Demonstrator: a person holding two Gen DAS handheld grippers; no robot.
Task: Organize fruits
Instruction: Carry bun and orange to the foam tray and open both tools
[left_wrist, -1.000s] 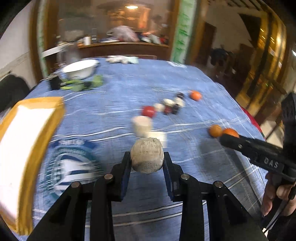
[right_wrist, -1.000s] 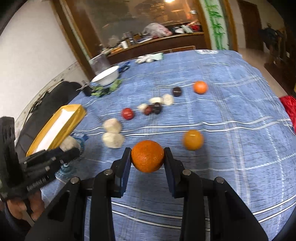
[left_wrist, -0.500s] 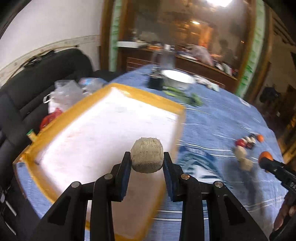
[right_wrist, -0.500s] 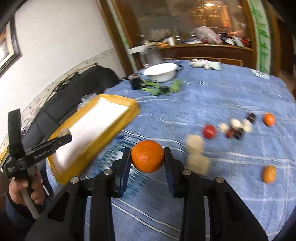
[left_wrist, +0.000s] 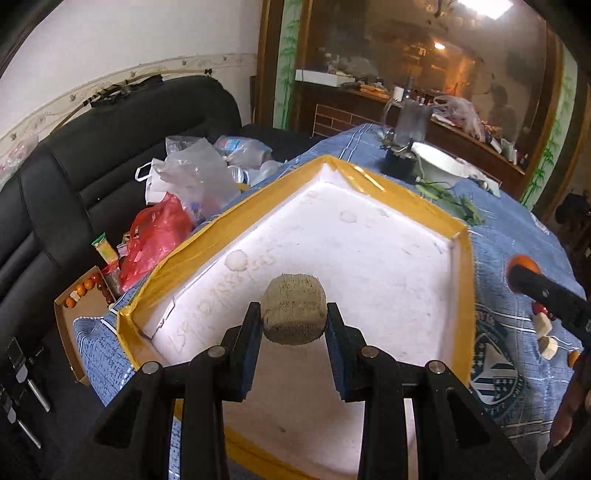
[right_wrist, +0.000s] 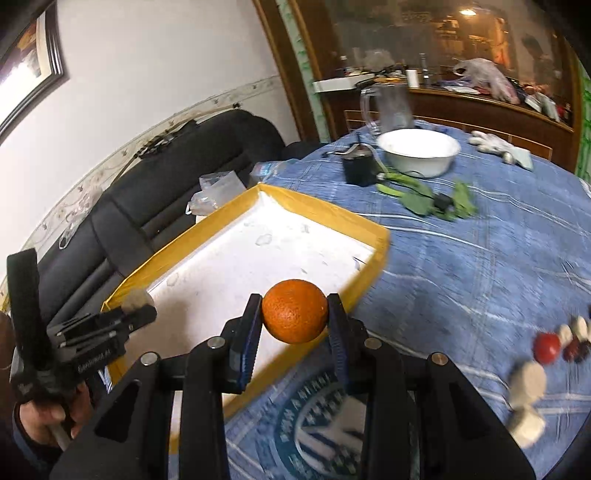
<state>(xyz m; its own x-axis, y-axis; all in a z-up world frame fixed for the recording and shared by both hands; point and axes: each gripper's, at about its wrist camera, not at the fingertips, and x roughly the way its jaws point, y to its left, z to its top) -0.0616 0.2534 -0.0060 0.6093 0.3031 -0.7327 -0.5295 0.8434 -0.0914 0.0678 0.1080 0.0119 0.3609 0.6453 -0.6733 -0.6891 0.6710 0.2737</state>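
Your yellow-rimmed tray (left_wrist: 463, 258) lies empty on the blue tablecloth (right_wrist: 480, 258), a white bowl (right_wrist: 419, 153) beyond it and loose fruit (right_wrist: 546, 347) far right. Your left gripper (left_wrist: 294, 321) pinches a tan fruit (left_wrist: 294, 310) over the tray; your right gripper (right_wrist: 294, 319) pinches an orange (right_wrist: 294, 315) at the tray's near edge.

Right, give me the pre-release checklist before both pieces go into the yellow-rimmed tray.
1. Left gripper fingers clamp the tan fuzzy fruit: ok.
2. Right gripper fingers clamp the orange: ok.
3. Tan fuzzy fruit is over the tray floor: ok.
4. Orange is over the tray floor: cannot tell; in the right wrist view it sits near the tray's near corner.
5. Tray floor is free of other items: ok.
6. The two grippers are apart: ok.
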